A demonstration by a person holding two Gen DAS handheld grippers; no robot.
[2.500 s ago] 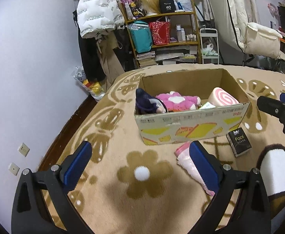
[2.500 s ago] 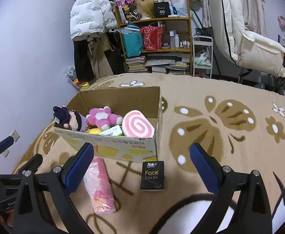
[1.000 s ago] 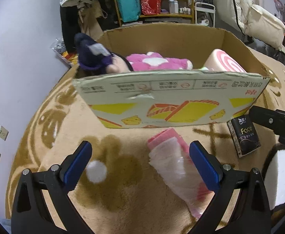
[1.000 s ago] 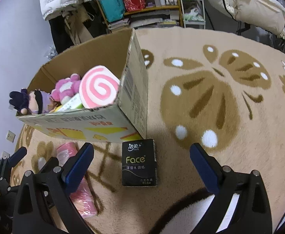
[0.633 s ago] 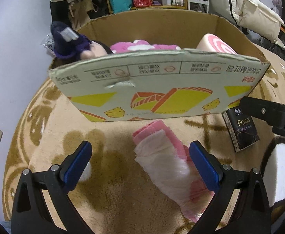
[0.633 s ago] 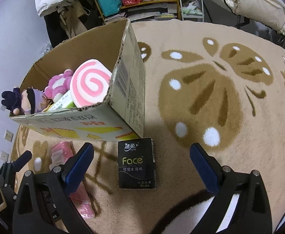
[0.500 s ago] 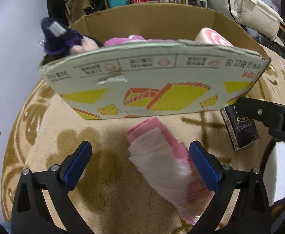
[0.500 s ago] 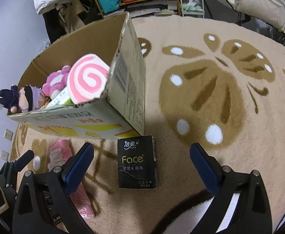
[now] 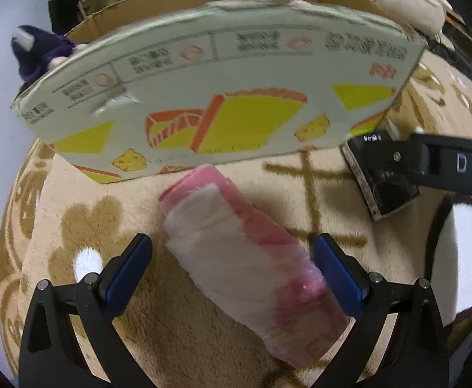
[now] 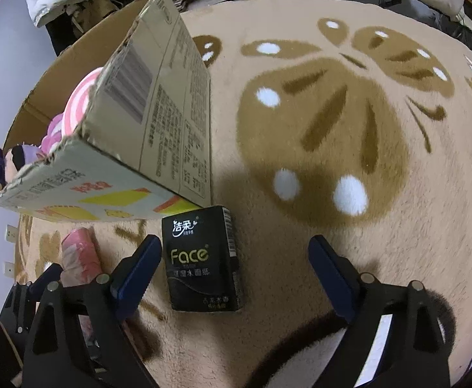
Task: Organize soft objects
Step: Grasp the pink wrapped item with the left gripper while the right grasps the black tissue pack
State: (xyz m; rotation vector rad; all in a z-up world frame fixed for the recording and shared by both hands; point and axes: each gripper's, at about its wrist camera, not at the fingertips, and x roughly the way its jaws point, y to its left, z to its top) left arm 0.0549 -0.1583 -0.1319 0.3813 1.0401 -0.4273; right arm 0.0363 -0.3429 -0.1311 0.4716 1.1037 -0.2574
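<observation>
Two grippers open over packs on the rug

Both grippers are spread wide and hold nothing. The left gripper (image 9: 232, 265) straddles a pink-and-white soft pack (image 9: 252, 258) that lies diagonally on the beige flower-patterned rug (image 9: 113, 236), its far end just beside the front wall of the cardboard box (image 9: 223, 97); neither blue pad touches it. The right gripper (image 10: 236, 265) hovers low over a black "Face" tissue pack (image 10: 202, 262), which lies flat on the rug by the box's near corner, closer to the left pad (image 10: 137, 270) than to the other. Inside the box sit a pink swirl cushion (image 10: 82, 100), a pink plush (image 10: 53, 134) and a dark-haired doll (image 10: 6, 161).
</observation>
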